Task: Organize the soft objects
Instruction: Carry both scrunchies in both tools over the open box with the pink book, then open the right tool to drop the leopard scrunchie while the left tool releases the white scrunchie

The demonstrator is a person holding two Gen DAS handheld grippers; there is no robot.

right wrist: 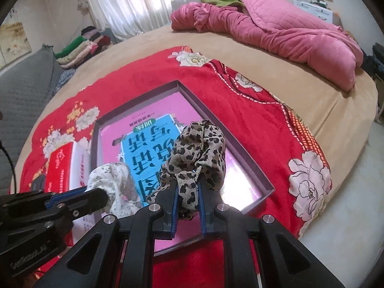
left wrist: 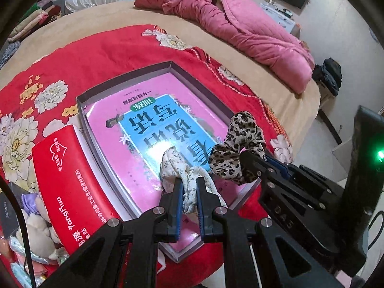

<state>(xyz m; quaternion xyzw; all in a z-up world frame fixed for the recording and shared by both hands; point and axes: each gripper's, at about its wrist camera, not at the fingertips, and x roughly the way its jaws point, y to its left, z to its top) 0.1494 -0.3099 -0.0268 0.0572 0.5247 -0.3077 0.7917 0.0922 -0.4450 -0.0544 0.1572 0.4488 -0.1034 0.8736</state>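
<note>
1. Left gripper [left wrist: 188, 183]: jaws pressed together on a white floral scrunchie [left wrist: 176, 165]. The fabric bunches out ahead of the blue pads and a fold hangs between them.
2. Right gripper [right wrist: 188, 187]: jaws pinching a leopard-print scrunchie [right wrist: 199, 148], which puffs up above the fingertips toward 12 o'clock.
3. Both scrunchies are over the near end of a shallow open box [left wrist: 124, 81] with grey walls. Whether either one touches the box floor cannot be told.
4. In the left wrist view, the leopard-print scrunchie [left wrist: 237, 141] sits at 2 o'clock from the white one, just beside it. In the right wrist view, the white floral scrunchie [right wrist: 112, 177] sits at 9 o'clock from the leopard one.
5. The box floor is covered by a pink book [left wrist: 141, 144] with a blue panel and large printed characters, glossy with glare.
6. The box rests on a red floral blanket [right wrist: 240, 110] spread over a tan bed [right wrist: 324, 110].
7. A red carton [left wrist: 69, 180] lies just beside the box, at 9 o'clock in the left wrist view.
8. A pink quilt [right wrist: 288, 31] is heaped at the far edge of the bed, at 1 o'clock, well apart from the box.
9. Folded clothes [right wrist: 81, 48] are stacked at 10 o'clock, beyond the bed.
</note>
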